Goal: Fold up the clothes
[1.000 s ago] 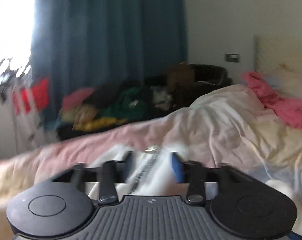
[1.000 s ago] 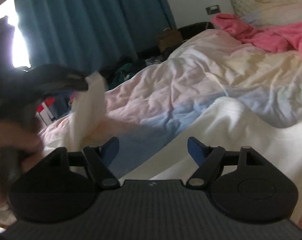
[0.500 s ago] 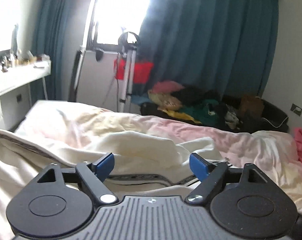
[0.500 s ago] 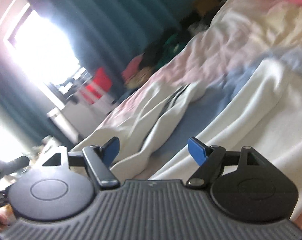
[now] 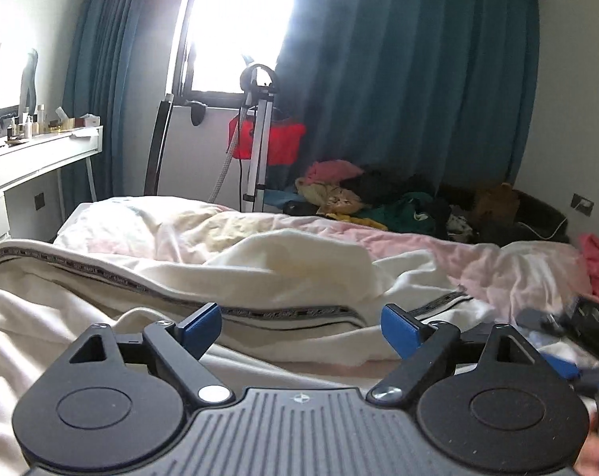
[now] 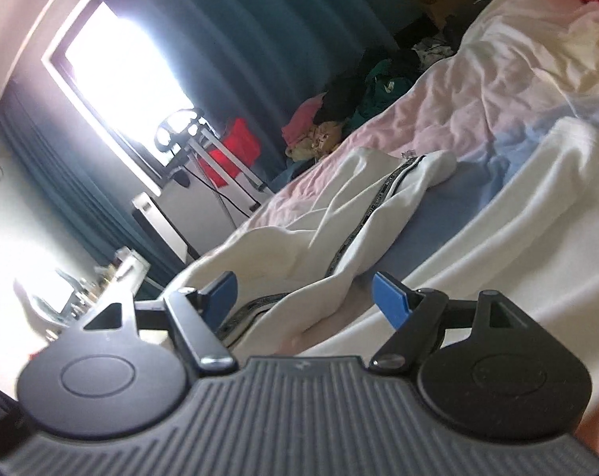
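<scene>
Released since a second ago, white garment (image 5: 283,273) lies on bed (image 5: 509,265); left gripper (image 5: 301,327) has just been opening, empty; right gripper (image 6: 305,297) gapes empty.

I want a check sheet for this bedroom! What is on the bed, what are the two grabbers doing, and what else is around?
Surface: bed with pink and cream duvet, rumpled.
Job's things: white garment with black trim spread on the duvet, unfolded.
Clutter: clothes pile beyond the bed; pink cloth.
Grippers: left gripper has just been opening, nothing between the jaws; right gripper open, empty, over the garment.
Cables: white cable at the wall.
Surroundings: teal curtains, bright window, dressing table, tripod.
</scene>
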